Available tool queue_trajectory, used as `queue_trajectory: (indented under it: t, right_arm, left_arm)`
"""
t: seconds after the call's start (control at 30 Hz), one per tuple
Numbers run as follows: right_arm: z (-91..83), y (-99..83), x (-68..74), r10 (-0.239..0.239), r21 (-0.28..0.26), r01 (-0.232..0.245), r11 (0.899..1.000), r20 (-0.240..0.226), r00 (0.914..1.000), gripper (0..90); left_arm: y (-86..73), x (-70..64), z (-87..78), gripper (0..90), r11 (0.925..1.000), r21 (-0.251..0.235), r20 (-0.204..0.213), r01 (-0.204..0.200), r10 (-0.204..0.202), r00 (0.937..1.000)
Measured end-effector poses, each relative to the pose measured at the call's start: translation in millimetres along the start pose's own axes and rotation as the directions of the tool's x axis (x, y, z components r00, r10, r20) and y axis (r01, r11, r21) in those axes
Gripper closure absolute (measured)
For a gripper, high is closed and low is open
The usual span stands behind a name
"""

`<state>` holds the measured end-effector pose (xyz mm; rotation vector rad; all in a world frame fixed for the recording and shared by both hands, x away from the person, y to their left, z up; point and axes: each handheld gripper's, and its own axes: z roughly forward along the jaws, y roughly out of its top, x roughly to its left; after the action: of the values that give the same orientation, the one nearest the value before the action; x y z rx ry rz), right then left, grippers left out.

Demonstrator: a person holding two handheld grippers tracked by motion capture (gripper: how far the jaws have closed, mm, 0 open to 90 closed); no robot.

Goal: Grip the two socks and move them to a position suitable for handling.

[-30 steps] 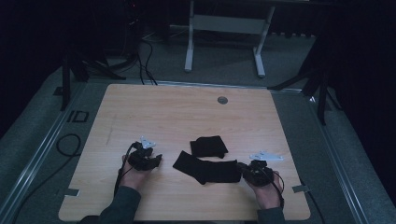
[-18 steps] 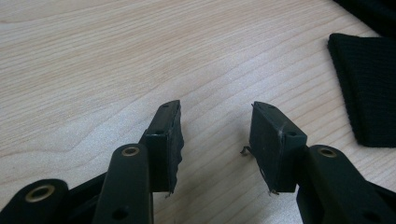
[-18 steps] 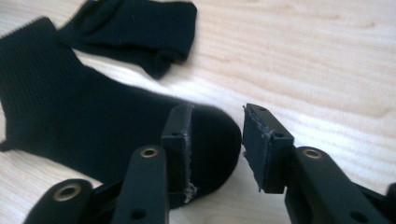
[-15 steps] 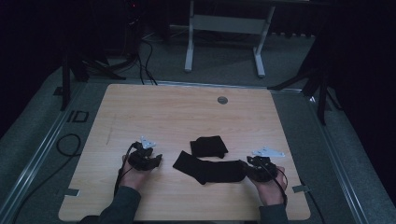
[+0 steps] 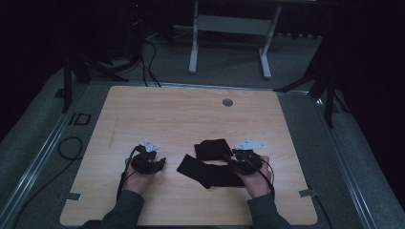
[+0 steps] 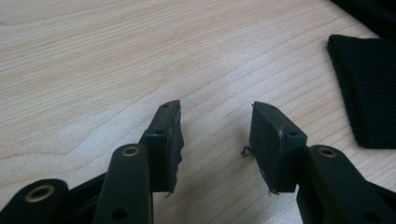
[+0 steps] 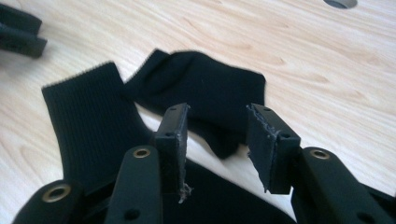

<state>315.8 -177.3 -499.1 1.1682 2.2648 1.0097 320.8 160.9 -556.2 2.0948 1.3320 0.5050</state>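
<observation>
Two black socks lie on the wooden table (image 5: 181,119). A long ribbed sock (image 5: 205,172) stretches across the near middle, and a folded sock (image 5: 213,148) sits just beyond it. My right gripper (image 5: 232,160) hovers open over the right end of the long sock; in the right gripper view its jaws frame the folded sock (image 7: 205,88), with the ribbed sock (image 7: 88,121) to the left and below. My left gripper (image 5: 160,163) stands open to the left of the socks, over bare wood (image 6: 215,112). The ribbed sock's edge (image 6: 369,93) lies off to its right.
A round grommet hole (image 5: 228,102) sits near the table's far edge. Pieces of tape (image 5: 72,196) mark the near corners. Cables (image 5: 71,148) run over the floor at the left, and a white stand frame (image 5: 229,28) rises beyond the table.
My right gripper has moved left and away from the person, over the long sock toward the folded one. The left gripper has stayed put.
</observation>
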Motion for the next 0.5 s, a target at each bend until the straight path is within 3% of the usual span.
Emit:
queue_trajectory:
  t: [0.17,0.33,0.5]
  right_arm:
    - [12.4,10.6,9.5,-0.031,-0.002,0.031,1.0,-0.031,0.999,58.4]
    - [28.9,21.5,20.3,-0.093,0.03,0.094,0.995,-0.05,0.9945,60.2]
    - [43.5,28.5,26.8,-0.118,0.063,0.122,0.991,-0.059,0.9912,61.3]
  left_arm:
    - [0.1,0.0,0.2,54.1,1.0,-0.001,0.001,-0.001,0.001,1.0]
    - [0.1,-0.1,0.2,54.1,1.0,0.0,0.0,-0.001,0.001,1.0]
    - [0.1,-0.2,0.5,54.1,1.0,-0.004,0.001,0.001,-0.001,1.0]
